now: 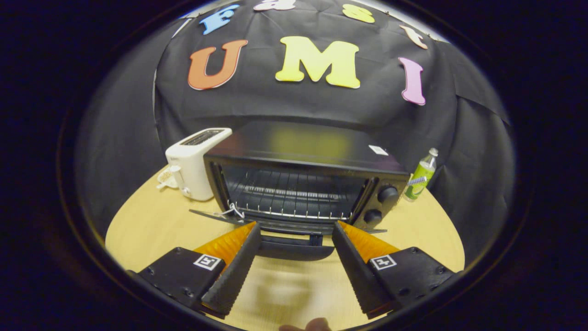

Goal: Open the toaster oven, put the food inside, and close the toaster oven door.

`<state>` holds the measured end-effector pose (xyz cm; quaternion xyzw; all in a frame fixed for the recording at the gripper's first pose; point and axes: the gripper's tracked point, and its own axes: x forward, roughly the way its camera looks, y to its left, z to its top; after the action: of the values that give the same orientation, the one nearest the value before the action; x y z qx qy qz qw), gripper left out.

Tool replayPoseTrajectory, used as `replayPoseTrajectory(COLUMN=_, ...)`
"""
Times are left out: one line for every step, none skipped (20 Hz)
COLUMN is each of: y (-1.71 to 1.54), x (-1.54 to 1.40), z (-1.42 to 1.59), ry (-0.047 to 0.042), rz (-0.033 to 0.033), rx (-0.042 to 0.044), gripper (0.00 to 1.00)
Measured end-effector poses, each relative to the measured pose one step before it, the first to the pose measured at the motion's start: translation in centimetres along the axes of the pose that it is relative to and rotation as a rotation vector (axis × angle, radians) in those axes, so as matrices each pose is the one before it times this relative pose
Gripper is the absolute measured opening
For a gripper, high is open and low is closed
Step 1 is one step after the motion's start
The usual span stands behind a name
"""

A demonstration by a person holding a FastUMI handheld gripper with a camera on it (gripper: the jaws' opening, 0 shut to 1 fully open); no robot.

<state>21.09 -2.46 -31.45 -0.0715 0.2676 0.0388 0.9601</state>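
Observation:
A black toaster oven point(303, 147) stands on the wooden table point(151, 230) just ahead of my fingers. Its door point(216, 215) lies folded down flat toward me. The door's dark handle point(296, 250) sits between my two fingers. Inside the open cavity a wire rack point(289, 204) is bare. Two knobs point(387, 193) sit on the oven's right front. My gripper point(296, 225) is open, its fingers on either side of the handle and nothing pressed between them. A pale blurred patch point(282, 294) shows on the table between the fingers; I cannot tell what it is.
A white slot toaster point(197, 161) stands against the oven's left side. A green-labelled bottle point(420, 174) is upright to the oven's right. Black cloth walls close the booth behind. A fingertip point(314, 324) of a person shows below the fingers.

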Motion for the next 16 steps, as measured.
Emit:
replayPoseTrajectory(y=0.148, x=-0.106, z=-1.088, ry=0.02270, rz=0.00322, rx=0.00087, gripper=1.00)
replayPoseTrajectory(y=0.103, x=0.137, z=-1.069, ry=0.02625, rz=0.00514, rx=0.00047, gripper=1.00)
replayPoseTrajectory(y=-0.059, x=0.156, z=-0.916, ry=0.02829, rz=0.00338, rx=0.00241, gripper=1.00)
replayPoseTrajectory(y=-0.060, x=0.107, z=-0.552, ry=0.01685, rz=0.00186, rx=0.00475, gripper=1.00)
replayPoseTrajectory(y=-0.030, x=-0.246, z=-0.217, ry=0.00954, rz=0.00282, rx=0.01045, gripper=1.00)
replayPoseTrajectory(y=-0.045, x=-0.361, z=-0.121, ry=0.00267, rz=0.00358, rx=0.00599, gripper=1.00)
replayPoseTrajectory(y=-0.116, x=-0.557, z=0.352, ry=-0.00137, rz=0.00192, rx=-0.00769, gripper=1.00)
replayPoseTrajectory(y=-0.172, x=-0.879, z=0.530, ry=-0.00986, rz=0.00477, rx=-0.00618, gripper=1.00)
replayPoseTrajectory(y=0.027, x=-1.109, z=0.534, ry=-0.00848, rz=0.01263, rx=-0.00111, gripper=1.00)
replayPoseTrajectory(y=-0.027, x=-1.158, z=0.048, ry=0.00021, rz=0.01131, rx=-0.00060, gripper=1.00)
replayPoseTrajectory(y=0.235, x=-1.122, z=-0.067, ry=0.00599, rz=0.02169, rx=0.00017, gripper=1.00)
replayPoseTrajectory(y=0.265, x=-1.162, z=-0.173, ry=0.01079, rz=0.01882, rx=0.00264, gripper=1.00)
replayPoseTrajectory(y=0.633, x=-1.258, z=-0.106, ry=0.01170, rz=0.03249, rx=0.00857, gripper=1.00)
replayPoseTrajectory(y=0.799, x=-1.208, z=-0.297, ry=0.01431, rz=0.03041, rx=0.01267, gripper=1.00)
replayPoseTrajectory(y=0.809, x=-1.217, z=-0.476, ry=0.01321, rz=0.04114, rx=0.01240, gripper=1.00)
replayPoseTrajectory(y=0.795, x=-1.110, z=-0.267, ry=0.01454, rz=0.04204, rx=0.01766, gripper=1.00)
